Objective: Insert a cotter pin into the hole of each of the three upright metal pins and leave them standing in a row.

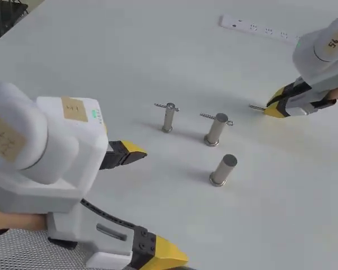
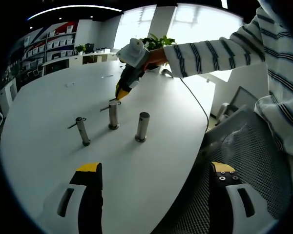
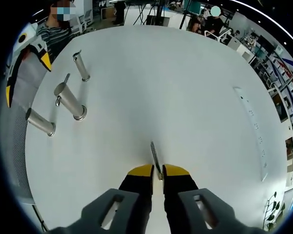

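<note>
Lower left of the head view, nearest the camera: the left gripper (image 1: 158, 205), jaws spread wide and empty, held well apart from the work, probably free to steady a pin. Centre of the frame, on the white table (image 1: 101, 67): the bare metal pin (image 1: 223, 170), upright, its top unfilled. Just beyond it stand a second metal pin (image 1: 216, 130) and, left of it, a third metal pin (image 1: 168, 118), each with a fitted cotter pin (image 1: 208, 116) through its top, so two of three look done. Upper right: the right gripper (image 1: 272, 109), jaws pinched on the last cotter pin (image 1: 257, 107), which points toward the pins, likely lined up for insertion. Top edge: a power strip (image 1: 253, 27).
</note>
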Motion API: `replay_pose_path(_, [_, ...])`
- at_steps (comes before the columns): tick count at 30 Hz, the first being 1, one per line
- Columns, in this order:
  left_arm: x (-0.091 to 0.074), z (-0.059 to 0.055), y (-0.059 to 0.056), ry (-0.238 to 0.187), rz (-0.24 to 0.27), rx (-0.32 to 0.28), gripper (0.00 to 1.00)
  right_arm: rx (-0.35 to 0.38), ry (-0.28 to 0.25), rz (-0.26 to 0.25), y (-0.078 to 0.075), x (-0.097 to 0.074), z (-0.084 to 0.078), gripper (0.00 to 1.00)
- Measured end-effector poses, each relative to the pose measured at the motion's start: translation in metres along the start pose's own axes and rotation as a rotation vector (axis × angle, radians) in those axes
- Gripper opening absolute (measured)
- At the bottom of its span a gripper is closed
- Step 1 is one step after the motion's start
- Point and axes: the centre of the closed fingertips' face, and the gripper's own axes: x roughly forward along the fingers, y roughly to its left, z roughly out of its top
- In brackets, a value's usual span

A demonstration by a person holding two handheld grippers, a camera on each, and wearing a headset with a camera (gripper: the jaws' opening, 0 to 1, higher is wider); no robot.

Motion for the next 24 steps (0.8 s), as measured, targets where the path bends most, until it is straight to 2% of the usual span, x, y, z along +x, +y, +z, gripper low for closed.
replay_pose_path(7, [0.0,0.003,-0.001,-0.017,0.0,-0.007,0.86,-0.014,0.023,0.014,0.0,0.003,-0.001,0.0])
replay_pose_path(9, [0.001,0.004,0.0,-0.025,0.009,-0.033,0.9,-0.004,0.025,0.017,-0.001,0.003,-0.001,0.0])
replay_pose_path(11, [0.0,0.009,0.002,-0.057,0.02,-0.038,0.97,0.021,0.009,0.032,0.001,0.003,0.001,0.0])
replay_pose_path(15, [-0.003,0.016,0.003,-0.094,0.039,-0.02,0.97,0.016,-0.006,0.014,0.0,0.0,0.004,0.0])
replay_pose_path(22, [-0.006,0.028,0.009,-0.149,0.09,-0.002,0.77,0.024,-0.065,0.008,0.009,-0.014,0.015,0.0])
replay_pose_path(24, [-0.007,0.032,0.012,-0.164,0.101,-0.017,0.75,0.013,-0.095,-0.019,0.005,-0.019,0.019,0.0])
